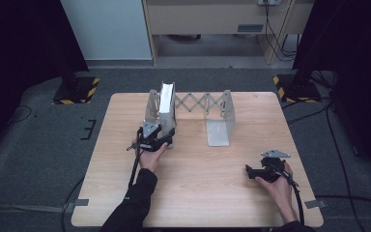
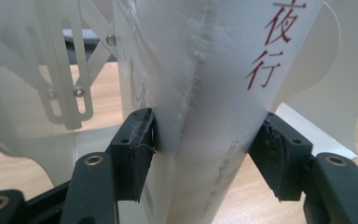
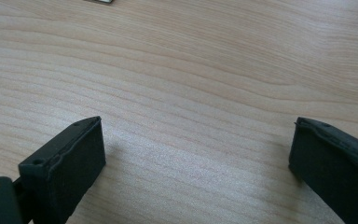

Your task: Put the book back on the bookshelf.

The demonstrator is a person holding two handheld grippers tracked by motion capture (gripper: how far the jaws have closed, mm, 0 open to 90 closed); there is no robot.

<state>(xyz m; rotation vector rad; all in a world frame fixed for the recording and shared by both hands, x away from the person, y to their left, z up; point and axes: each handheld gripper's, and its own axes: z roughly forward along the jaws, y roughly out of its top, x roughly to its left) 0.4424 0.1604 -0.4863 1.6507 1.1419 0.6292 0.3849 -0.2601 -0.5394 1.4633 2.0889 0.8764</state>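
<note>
On the left of the table point(image 1: 193, 193), the left gripper point(image 1: 166, 137) has its jaws around a white book point(image 1: 167, 104) standing upright at the left end of the folding rack point(image 1: 220, 123), pads touching both covers. The right gripper point(image 1: 249, 171) rests well apart at the right, jaws spread wide over bare wood.

The tall thin paper book point(image 2: 214, 93) is white, with dark red writing on its spine. The folding metal book rack point(image 1: 221, 116) is pale grey-white, and its criss-cross bars make a zigzag pattern. The flat wooden bench point(image 1: 198, 183) is light tan with wavy brown grain lines. The left claw point(image 1: 160, 137) is black with brass-coloured rings. The right claw point(image 1: 253, 172) is black too, with a grey plate on top.
</note>
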